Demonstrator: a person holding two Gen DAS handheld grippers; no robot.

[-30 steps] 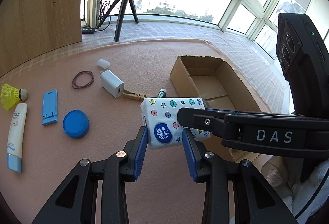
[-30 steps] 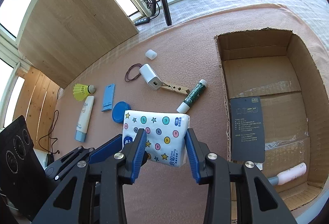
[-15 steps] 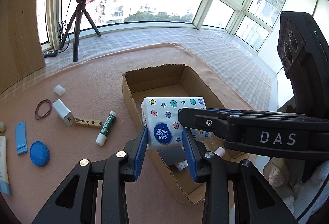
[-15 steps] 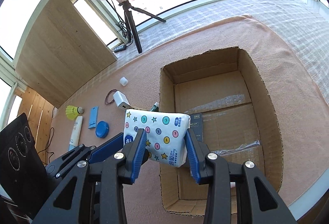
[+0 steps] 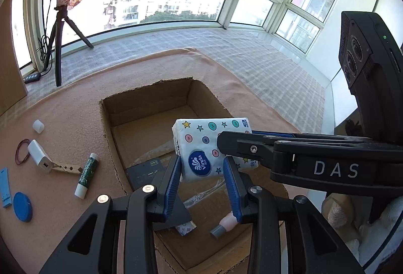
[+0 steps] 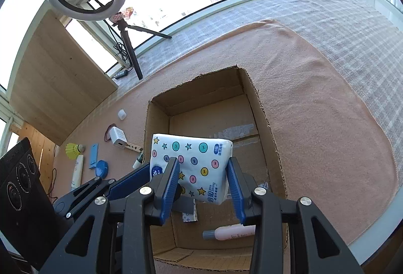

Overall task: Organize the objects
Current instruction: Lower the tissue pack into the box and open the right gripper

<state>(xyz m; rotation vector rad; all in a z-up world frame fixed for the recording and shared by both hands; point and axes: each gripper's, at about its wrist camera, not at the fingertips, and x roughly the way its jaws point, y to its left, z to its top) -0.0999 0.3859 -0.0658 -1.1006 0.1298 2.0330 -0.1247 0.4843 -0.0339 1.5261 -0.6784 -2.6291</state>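
A white tissue pack point(image 5: 201, 148) printed with stars and dots hangs in the air over the open cardboard box point(image 5: 141, 120). Both grippers hold it. My left gripper point(image 5: 202, 170) is shut on its near end. My right gripper point(image 6: 202, 174) is shut on its other end, where the pack point(image 6: 194, 160) hangs above the box point(image 6: 252, 108). Inside the box lie a black card point(image 5: 143, 173), a pink bottle point(image 6: 231, 232) and a small patterned packet point(image 5: 185, 227).
On the pink mat point(image 5: 63, 108) left of the box lie a glue stick point(image 5: 87, 174), a clothespin point(image 5: 65, 168), a white charger point(image 5: 37, 154), a rubber band point(image 5: 21, 154), a white cap point(image 5: 38, 126) and a blue lid point(image 5: 22, 206). A ring light tripod point(image 6: 131, 47) stands behind.
Both grippers carried the tissue pack to the right, from above the mat to above the box interior. The grip on the pack has not changed.
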